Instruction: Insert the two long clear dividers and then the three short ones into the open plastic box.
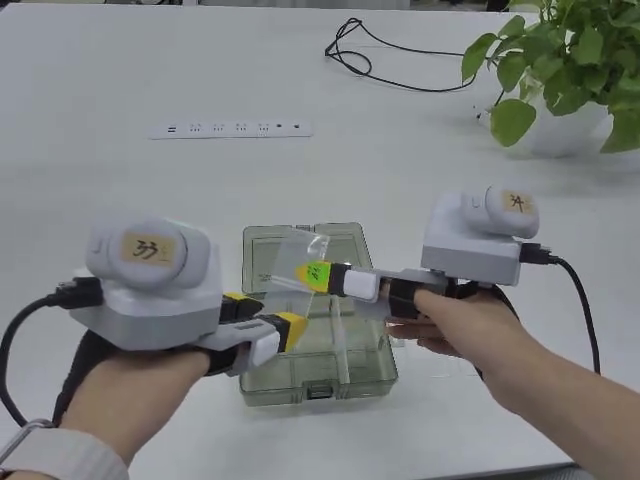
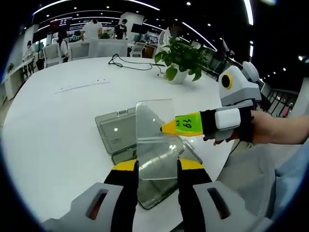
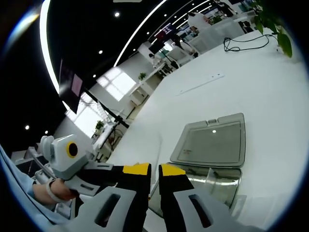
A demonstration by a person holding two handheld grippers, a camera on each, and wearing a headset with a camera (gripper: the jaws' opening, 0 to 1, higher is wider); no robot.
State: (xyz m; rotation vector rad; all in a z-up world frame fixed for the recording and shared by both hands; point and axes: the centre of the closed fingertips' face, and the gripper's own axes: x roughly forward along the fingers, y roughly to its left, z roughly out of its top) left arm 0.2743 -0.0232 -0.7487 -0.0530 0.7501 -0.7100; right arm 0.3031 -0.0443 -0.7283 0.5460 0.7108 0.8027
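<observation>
Clear divider [image 2: 155,130] is up in the air over the open plastic box [image 1: 385,365], upright, prob. so its edge can be lined up w/ the box before it goes down. Right gripper [image 3: 154,170] jaws are clenched on one edge of it, seen edge-on btwn them. Left gripper [image 2: 158,166] jaws sit spread w/ its lower end btwn them; can't tell if they pinch it or just steady it.
</observation>
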